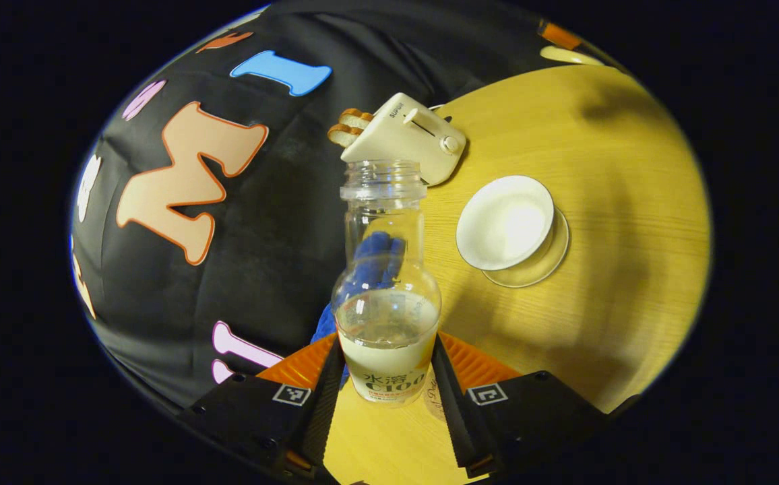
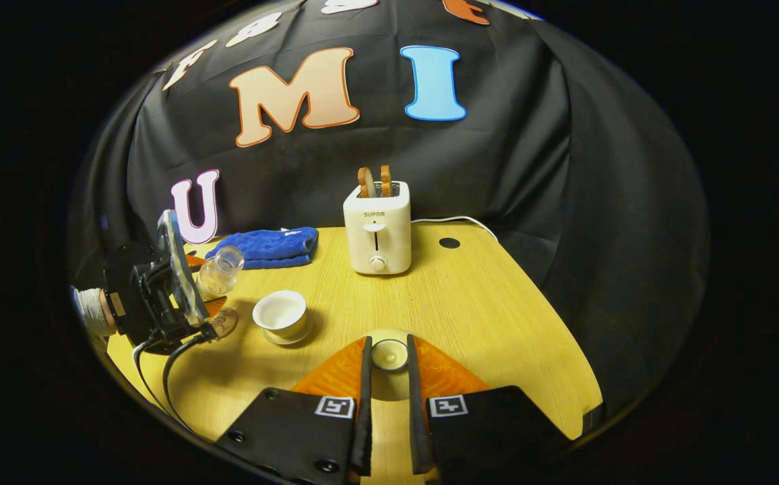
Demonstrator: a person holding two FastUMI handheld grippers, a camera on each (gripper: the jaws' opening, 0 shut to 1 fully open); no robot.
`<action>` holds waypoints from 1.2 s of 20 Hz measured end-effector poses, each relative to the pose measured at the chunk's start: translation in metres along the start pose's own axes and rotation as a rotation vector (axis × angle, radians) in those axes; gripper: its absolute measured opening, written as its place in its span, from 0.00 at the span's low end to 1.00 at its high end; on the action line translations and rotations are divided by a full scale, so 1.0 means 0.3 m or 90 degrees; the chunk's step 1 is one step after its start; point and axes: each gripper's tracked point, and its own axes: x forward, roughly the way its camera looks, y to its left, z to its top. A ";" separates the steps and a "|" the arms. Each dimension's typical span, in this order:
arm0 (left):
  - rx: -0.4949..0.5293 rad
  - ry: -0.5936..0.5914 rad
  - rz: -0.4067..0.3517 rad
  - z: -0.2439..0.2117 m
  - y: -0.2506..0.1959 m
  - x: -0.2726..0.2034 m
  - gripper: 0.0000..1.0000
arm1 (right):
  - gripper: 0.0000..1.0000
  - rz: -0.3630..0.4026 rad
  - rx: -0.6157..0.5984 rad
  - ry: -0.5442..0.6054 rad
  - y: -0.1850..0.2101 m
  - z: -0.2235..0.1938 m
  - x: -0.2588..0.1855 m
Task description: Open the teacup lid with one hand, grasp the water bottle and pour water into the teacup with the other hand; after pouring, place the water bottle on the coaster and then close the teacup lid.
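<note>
the table point(image 2: 470, 303) is a warm yellow wood with fine straight grain. the teacup point(image 2: 282, 313) is plain white, and so is its saucer point(image 2: 286, 337), pale and glossy. the water bottle point(image 1: 387, 296) is clear, uncapped, holding colourless water, with a whitish label band bearing dark characters. the toaster point(image 2: 377, 229) is cream, with two golden-brown slices of bread point(image 2: 375, 182) in its slots. a folded cloth point(image 2: 265, 247) is bright blue. the teacup lid point(image 2: 389, 355) is white.
</note>
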 end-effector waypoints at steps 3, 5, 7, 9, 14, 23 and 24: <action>0.064 0.011 -0.007 0.002 0.008 0.021 0.69 | 0.26 0.003 0.002 0.000 -0.006 -0.002 0.008; 0.091 0.017 -0.012 0.003 0.006 0.032 0.69 | 0.26 0.004 0.006 0.000 -0.015 -0.001 0.007; 0.126 0.031 -0.011 -0.005 0.008 0.034 0.69 | 0.26 0.006 0.007 0.000 -0.018 -0.006 0.012; 0.151 0.039 -0.013 -0.001 0.007 0.038 0.69 | 0.26 0.007 0.009 0.002 -0.025 -0.011 0.015; 0.195 0.065 -0.022 -0.014 -0.001 0.048 0.69 | 0.26 0.001 0.022 0.007 -0.059 -0.019 0.021; 0.301 0.110 -0.023 -0.048 0.017 0.047 0.69 | 0.26 0.008 0.039 0.015 -0.068 -0.048 0.024; 0.308 0.116 -0.020 -0.045 0.025 0.047 0.69 | 0.26 0.010 0.042 0.014 -0.063 -0.045 0.022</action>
